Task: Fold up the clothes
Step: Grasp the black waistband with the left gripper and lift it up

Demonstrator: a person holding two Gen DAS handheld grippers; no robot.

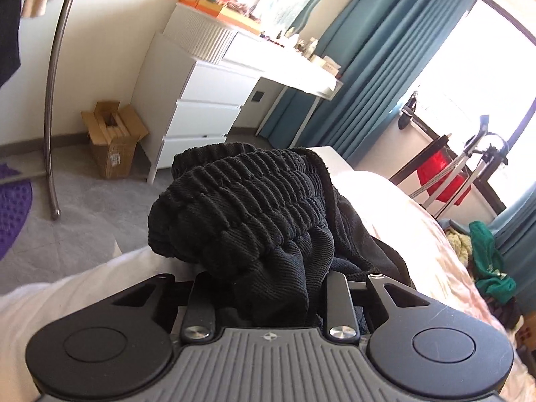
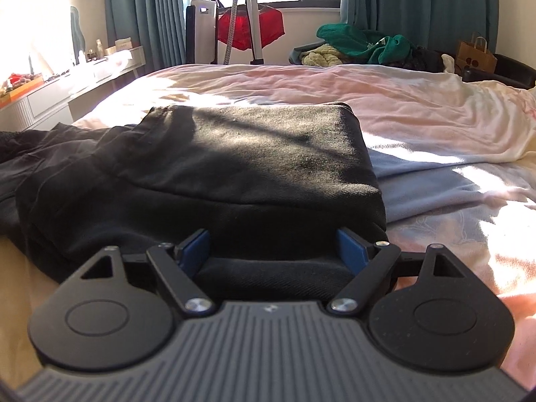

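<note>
A black garment with a ribbed elastic waistband (image 1: 241,201) bunches up in front of my left gripper (image 1: 268,288). Its jaws are shut on the black cloth, and the fingertips are hidden under it. In the right wrist view the same black garment (image 2: 234,167) lies partly folded on the bed (image 2: 418,107). My right gripper (image 2: 273,251) is open, its blue pads (image 2: 350,248) standing wide apart on either side of the garment's near edge, which lies between them ungripped.
A white chest of drawers (image 1: 204,107) and desk stand beyond the bed's edge, with a cardboard box (image 1: 114,137) and a metal pole (image 1: 50,100) on the floor. A pile of green and yellow clothes (image 2: 361,47) lies at the bed's far end. A blue sheet (image 2: 435,184) lies to the right.
</note>
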